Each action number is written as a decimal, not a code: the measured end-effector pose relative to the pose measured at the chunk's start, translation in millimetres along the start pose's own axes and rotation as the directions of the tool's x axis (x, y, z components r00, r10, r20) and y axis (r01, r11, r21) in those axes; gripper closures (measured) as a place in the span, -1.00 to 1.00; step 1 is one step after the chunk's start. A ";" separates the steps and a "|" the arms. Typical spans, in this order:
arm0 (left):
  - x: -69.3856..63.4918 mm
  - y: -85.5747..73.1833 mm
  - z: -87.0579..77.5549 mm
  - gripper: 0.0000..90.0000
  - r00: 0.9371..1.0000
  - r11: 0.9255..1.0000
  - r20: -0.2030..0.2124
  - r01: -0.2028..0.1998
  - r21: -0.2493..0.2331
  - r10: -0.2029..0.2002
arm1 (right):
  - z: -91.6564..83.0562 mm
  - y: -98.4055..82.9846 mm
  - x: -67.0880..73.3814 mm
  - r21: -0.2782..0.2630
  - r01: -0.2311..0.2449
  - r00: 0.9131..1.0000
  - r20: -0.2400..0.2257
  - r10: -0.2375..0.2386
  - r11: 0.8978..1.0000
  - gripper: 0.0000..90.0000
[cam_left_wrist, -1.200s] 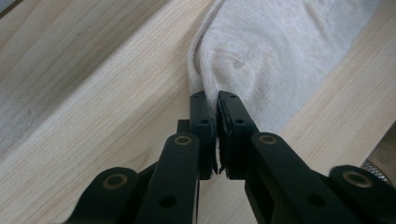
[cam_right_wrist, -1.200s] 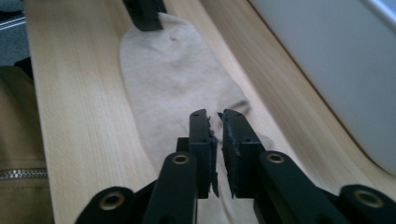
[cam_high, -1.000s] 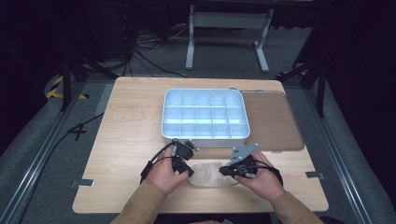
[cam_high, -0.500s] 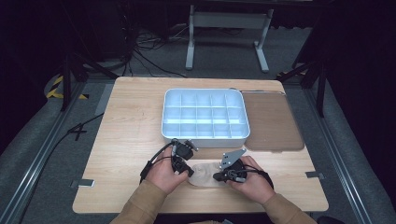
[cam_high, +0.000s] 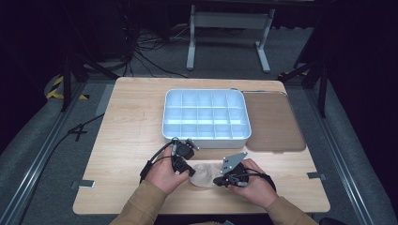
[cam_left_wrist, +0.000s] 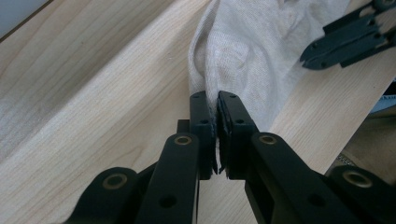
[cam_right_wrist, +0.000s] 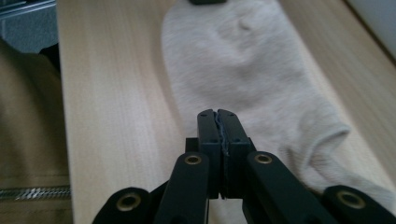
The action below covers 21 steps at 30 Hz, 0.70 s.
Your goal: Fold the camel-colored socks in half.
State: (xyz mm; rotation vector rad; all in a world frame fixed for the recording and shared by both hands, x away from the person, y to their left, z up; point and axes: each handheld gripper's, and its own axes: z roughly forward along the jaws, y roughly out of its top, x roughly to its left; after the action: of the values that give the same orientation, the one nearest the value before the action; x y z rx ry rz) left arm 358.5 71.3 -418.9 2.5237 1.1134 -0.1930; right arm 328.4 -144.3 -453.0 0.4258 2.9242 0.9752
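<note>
A beige sock (cam_high: 205,173) lies flat on the wooden table near its front edge, between the person's two hands. My left gripper (cam_high: 188,171) is at the sock's left end. In the left gripper view it (cam_left_wrist: 215,100) is shut on a raised fold of the sock (cam_left_wrist: 252,51). My right gripper (cam_high: 218,180) is at the sock's right end, its jaws shut. In the right gripper view its tips (cam_right_wrist: 218,114) sit over the sock (cam_right_wrist: 243,60) near one long edge, and no fabric shows between them. The right gripper's jaws (cam_left_wrist: 345,42) also appear beyond the sock in the left gripper view.
A white tray (cam_high: 165,126) with several empty compartments stands behind the hands at the table's middle. To its right lies a flat brown mat (cam_high: 274,124). Bare wood extends left of the tray. Tan sleeves (cam_high: 141,204) come in over the front edge.
The right hand has moved left with its gripper, up to the sock's right end. The left gripper has stayed where it was, on the sock.
</note>
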 end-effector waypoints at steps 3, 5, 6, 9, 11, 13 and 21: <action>0.3 0.5 -0.2 0.90 1.000 1.000 0.001 -0.006 -0.003 0.006 | 4.6 -2.2 -0.1 0.024 -0.003 1.000 0.011 0.003 1.000 1.00; 0.0 0.6 -2.1 0.90 1.000 1.000 0.016 -0.005 -0.011 0.006 | 4.6 -4.6 -3.1 0.009 -0.019 1.000 -0.007 0.019 1.000 1.00; 0.0 0.6 -2.1 0.90 1.000 1.000 0.016 -0.005 -0.011 0.006 | 4.6 -4.6 -3.1 0.009 -0.019 1.000 -0.007 0.019 1.000 1.00; -1.4 0.9 -5.0 0.90 1.000 1.000 0.025 -0.004 -0.017 0.005 | 4.7 -4.8 -2.3 0.009 -0.015 1.000 -0.003 0.015 1.000 1.00; -2.0 0.8 -6.6 0.90 1.000 1.000 0.030 -0.004 -0.021 0.004 | 4.5 -4.3 -1.3 0.012 -0.007 1.000 0.006 0.006 1.000 1.00; -2.0 0.6 -8.0 0.90 0.999 1.000 0.033 -0.004 -0.013 0.005 | 4.5 -4.2 -0.7 0.014 -0.002 1.000 0.008 0.002 1.000 1.00; -3.6 -0.9 -13.8 0.89 1.000 1.000 0.027 -0.005 0.016 0.004 | -8.4 -4.3 -4.4 -0.022 -0.021 1.000 0.021 0.022 1.000 0.99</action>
State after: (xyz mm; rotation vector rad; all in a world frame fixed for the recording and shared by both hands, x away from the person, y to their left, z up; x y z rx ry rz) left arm 355.0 74.9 -405.5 2.5296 1.1001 -0.2345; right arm 330.7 -153.7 -449.1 0.4644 2.8935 0.9981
